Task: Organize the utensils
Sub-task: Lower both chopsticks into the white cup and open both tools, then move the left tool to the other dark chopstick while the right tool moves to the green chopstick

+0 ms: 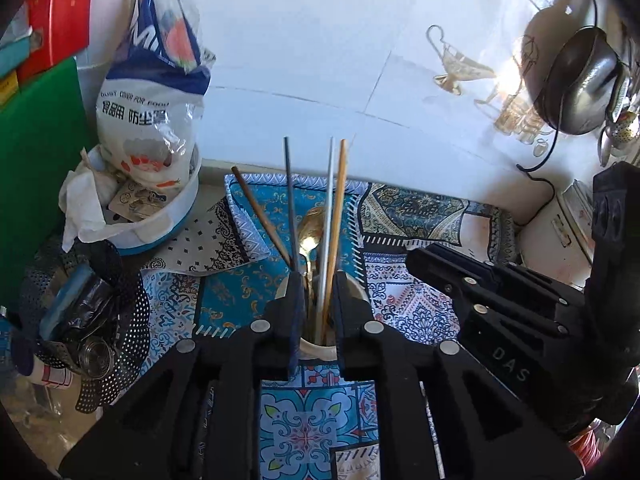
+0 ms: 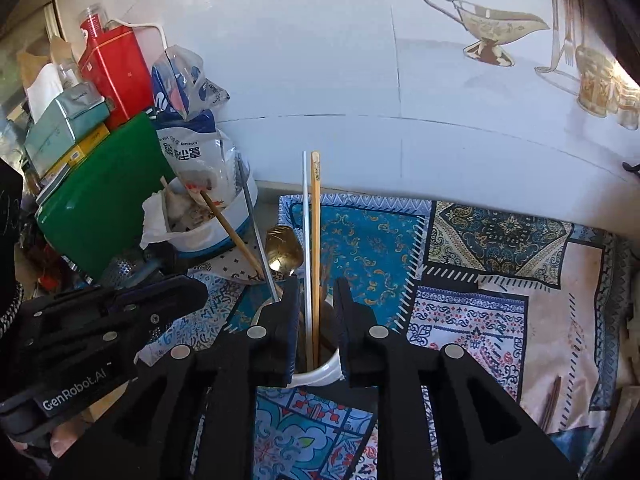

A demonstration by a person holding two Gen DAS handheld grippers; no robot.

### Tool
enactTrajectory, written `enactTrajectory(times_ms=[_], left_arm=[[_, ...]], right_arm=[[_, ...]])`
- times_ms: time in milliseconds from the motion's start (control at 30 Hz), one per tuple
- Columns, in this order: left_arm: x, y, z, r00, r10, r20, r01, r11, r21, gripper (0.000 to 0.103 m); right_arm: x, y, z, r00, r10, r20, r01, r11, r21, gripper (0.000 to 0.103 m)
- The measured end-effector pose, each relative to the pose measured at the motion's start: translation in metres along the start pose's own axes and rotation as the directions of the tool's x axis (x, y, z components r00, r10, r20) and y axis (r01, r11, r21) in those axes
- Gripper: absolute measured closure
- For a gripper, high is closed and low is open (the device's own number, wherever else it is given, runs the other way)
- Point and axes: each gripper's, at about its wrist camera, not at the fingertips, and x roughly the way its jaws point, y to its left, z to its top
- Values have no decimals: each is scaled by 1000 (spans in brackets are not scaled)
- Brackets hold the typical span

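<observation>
Left wrist view puts my left gripper (image 1: 316, 280) right over a white cup (image 1: 316, 350), its two fingers (image 1: 294, 312) straddling the cup's mouth with a narrow gap between them and nothing pinched. The cup stands on a patterned cloth (image 1: 312, 420) and holds the utensils upright: a white chopstick (image 1: 329, 216) and a light wooden chopstick (image 1: 338, 216) side by side in the gap, a dark grey chopstick (image 1: 290, 200) and a brown chopstick (image 1: 260, 216) leaning left, and a gold spoon (image 1: 312, 228) with its bowl up. My right gripper (image 2: 318, 284) hovers over the same cup (image 2: 320, 374), likewise partly spread and gripping nothing; the white (image 2: 306, 240) and wooden (image 2: 316, 240) chopsticks rise between its fingers.

Room is tight on the left: a white tub (image 1: 160, 228) stuffed with a plastic bag (image 1: 148, 120) and a green board (image 1: 36, 184) crowd that edge. Far side ends at the tiled wall (image 1: 300, 60). To the right, the cloth (image 2: 500, 300) lies open, apart from one brown stick (image 2: 551, 404) near its right edge.
</observation>
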Motion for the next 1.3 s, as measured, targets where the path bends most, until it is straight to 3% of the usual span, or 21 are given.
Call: enactTrajectory(times_ms=[267, 467, 900, 1100, 1300], left_arm=[[-17, -45, -7, 999, -24, 32, 22, 998, 61, 83], [-10, -90, -18, 998, -65, 10, 63, 989, 133, 79], [47, -162, -63, 982, -88, -166, 126, 964, 234, 74], [92, -169, -98, 951, -50, -306, 130, 960, 248, 74], [132, -159, -138, 900, -5, -437, 126, 960, 249, 74]], right_arm=[[-54, -28, -12, 998, -60, 37, 60, 998, 6, 88], [-86, -59, -28, 989, -137, 50, 136, 990, 34, 87], [-118, -137, -85, 961, -274, -42, 277, 946, 169, 87], [-110, -176, -122, 934, -321, -158, 349, 915, 202, 87], [-83, -204, -166, 909, -284, -304, 366, 894, 258, 87]])
